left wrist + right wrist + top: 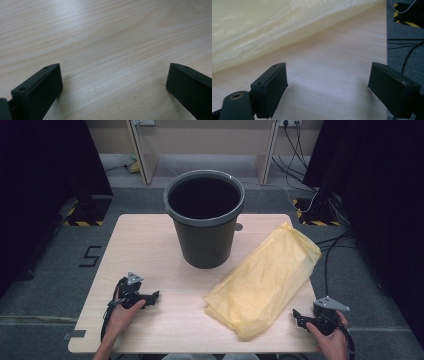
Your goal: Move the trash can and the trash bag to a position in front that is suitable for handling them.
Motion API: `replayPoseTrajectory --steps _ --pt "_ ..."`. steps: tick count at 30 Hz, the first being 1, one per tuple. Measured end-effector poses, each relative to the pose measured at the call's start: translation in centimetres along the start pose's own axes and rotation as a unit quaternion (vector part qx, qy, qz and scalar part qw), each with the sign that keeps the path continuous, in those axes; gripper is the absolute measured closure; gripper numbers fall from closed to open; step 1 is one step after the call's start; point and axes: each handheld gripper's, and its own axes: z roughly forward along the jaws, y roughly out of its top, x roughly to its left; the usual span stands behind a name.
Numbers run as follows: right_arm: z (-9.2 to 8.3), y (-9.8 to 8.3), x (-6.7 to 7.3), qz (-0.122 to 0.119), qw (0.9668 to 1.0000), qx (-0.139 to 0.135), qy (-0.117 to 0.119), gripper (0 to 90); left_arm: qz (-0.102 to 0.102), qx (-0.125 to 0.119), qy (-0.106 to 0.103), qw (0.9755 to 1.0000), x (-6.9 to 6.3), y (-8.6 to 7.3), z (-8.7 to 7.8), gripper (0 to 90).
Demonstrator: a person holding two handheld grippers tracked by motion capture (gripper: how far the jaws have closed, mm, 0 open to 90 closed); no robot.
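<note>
Nothing looks started yet: at the near edge of the desk point(150, 240) the left gripper point(152, 296) and right gripper point(297, 316) both rest low, jaws spread wide and empty. The yellow bag point(265, 277) lies flat, still folded, right of centre, just beside the right gripper. Farther off the dark bin point(205, 240) stands upright and unlined; lining it seems all that remains

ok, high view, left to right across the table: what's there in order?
left gripper → dark bin → yellow bag → right gripper, all on or over the wooden table.
</note>
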Motion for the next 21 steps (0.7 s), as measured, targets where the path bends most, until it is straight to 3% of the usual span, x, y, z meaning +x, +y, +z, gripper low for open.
replayPoseTrajectory --steps 3,7,9,12,15,19,20,21 --pt "-0.4 0.5 0.0 0.003 0.9999 -0.014 0.0 15.6 -0.001 -0.001 -0.001 1.0 0.1 0.0 0.0 0.2" --pt "-0.7 2.0 0.3 -0.005 0.9993 -0.035 0.011 15.8 -0.012 -0.009 0.004 0.9999 0.3 0.2 -0.1 6.9" --pt "-0.5 2.8 0.5 -0.011 0.9992 -0.035 0.016 15.9 -0.022 -0.012 0.009 0.9996 0.4 0.5 -0.2 17.7" --pt "0.2 4.7 1.1 -0.029 0.9987 -0.039 0.019 16.2 -0.033 -0.025 -0.005 0.9991 0.4 1.5 -0.4 14.9" --pt "0.9 6.6 1.9 -0.043 0.9977 -0.045 0.027 16.5 -0.026 -0.037 0.004 0.999 0.4 2.6 -0.6 14.6" --pt "1.5 8.5 2.8 -0.06 0.9964 -0.049 0.034 16.5 -0.032 -0.052 0.007 0.9981 0.7 4.1 -0.7 14.7" --pt "2.1 9.9 3.4 -0.066 0.9955 -0.054 0.041 16.6 -0.032 -0.055 0.01 0.9979 0.8 4.8 -0.7 14.8" --pt "2.1 9.9 3.4 -0.066 0.9955 -0.054 0.041 16.6 -0.034 -0.06 0.011 0.9976 0.9 5.2 -0.7 14.8"
